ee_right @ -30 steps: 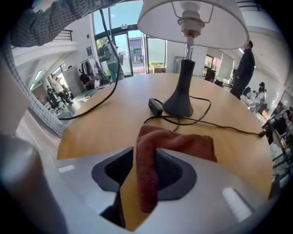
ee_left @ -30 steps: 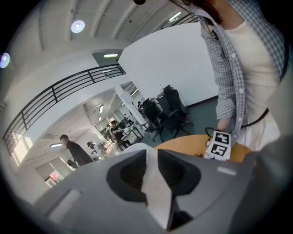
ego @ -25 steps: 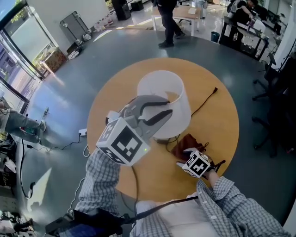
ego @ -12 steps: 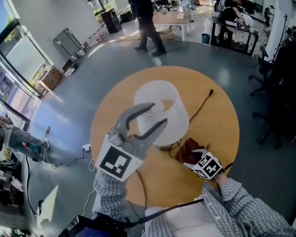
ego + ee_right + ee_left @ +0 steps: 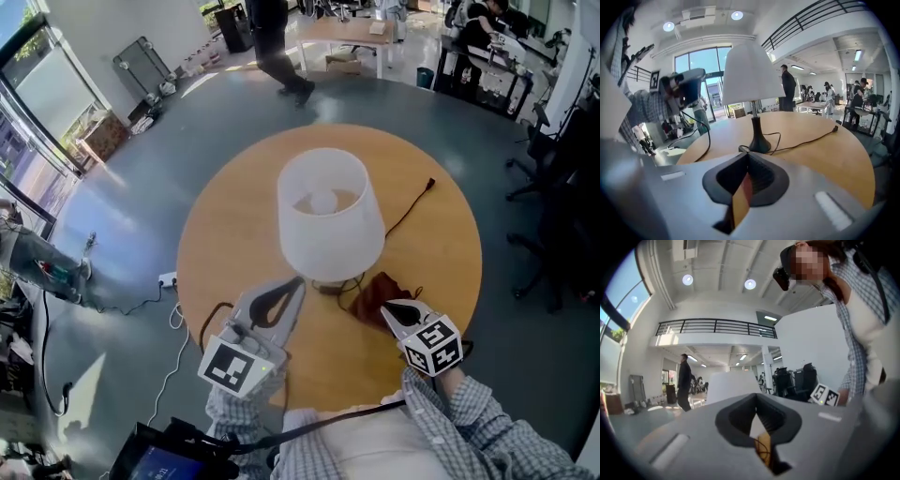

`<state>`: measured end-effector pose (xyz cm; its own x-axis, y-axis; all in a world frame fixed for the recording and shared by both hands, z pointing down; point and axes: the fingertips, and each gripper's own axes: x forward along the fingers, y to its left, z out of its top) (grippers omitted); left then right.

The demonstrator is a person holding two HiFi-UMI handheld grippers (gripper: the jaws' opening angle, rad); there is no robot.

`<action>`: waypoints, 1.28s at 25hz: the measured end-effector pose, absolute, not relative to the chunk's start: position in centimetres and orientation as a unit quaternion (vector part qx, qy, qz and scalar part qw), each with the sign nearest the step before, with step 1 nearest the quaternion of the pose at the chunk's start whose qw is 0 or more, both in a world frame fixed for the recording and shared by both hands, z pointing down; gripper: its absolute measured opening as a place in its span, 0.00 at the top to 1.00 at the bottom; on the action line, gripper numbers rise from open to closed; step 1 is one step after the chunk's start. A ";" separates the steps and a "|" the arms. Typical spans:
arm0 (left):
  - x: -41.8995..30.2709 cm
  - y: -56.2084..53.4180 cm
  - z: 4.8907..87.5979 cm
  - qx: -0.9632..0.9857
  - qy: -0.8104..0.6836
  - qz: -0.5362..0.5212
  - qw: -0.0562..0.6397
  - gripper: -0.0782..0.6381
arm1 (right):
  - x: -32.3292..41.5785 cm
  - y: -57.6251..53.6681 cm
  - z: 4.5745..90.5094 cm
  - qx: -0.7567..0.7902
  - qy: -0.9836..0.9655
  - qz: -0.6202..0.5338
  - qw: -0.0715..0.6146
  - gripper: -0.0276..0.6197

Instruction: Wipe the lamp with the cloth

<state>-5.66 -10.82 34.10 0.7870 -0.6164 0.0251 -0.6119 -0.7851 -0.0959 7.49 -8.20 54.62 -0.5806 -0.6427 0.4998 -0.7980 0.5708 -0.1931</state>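
Maroon cloth (image 5: pixel 368 294): lay crumpled on table (image 5: pixel 234 216), at the tips of right gripper (image 5: pixel 385 307).
right jaws: had just closed and stood together. Cloth showed through their gap, apparently not pinched.
left gripper (image 5: pixel 294 284): jaws had just closed on nothing.
lamp (image 5: pixel 328 211): stood just beyond both grippers.
step: fetching cloth, no wiping yet.
next: reopen right jaws, lower, pinch a fold, lift to shade.

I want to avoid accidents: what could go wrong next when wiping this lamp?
1. The right gripper has just closed its jaws over the cloth, but no cloth shows between them; it may come away empty.
2. The cord loops beside the base of the lamp, next to the cloth; a gripper could snag it and tip the lamp.
3. The left gripper, also just closed on nothing, does not steady the lamp.
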 end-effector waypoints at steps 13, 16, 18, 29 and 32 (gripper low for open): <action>-2.9 -5.8 47.5 -0.939 0.321 -0.059 -0.109 0.89 | 4.7 -6.8 52.2 0.379 -0.890 0.225 0.120 0.95; -2.3 -4.6 49.2 -0.944 0.301 -0.103 -0.092 0.89 | 4.3 -6.2 52.5 0.365 -0.897 0.214 0.129 0.95; -2.3 -3.9 50.0 -0.944 0.293 -0.118 -0.092 0.89 | 3.9 -5.8 52.6 0.357 -0.902 0.201 0.138 0.95; -1.7 -3.2 50.5 -0.943 0.288 -0.123 -0.109 0.89 | 3.9 -5.7 52.5 0.357 -0.901 0.216 0.120 0.95; -1.6 -3.2 50.5 -0.943 0.287 -0.125 -0.109 0.89 | 4.1 -5.5 52.7 0.356 -0.900 0.221 0.121 0.95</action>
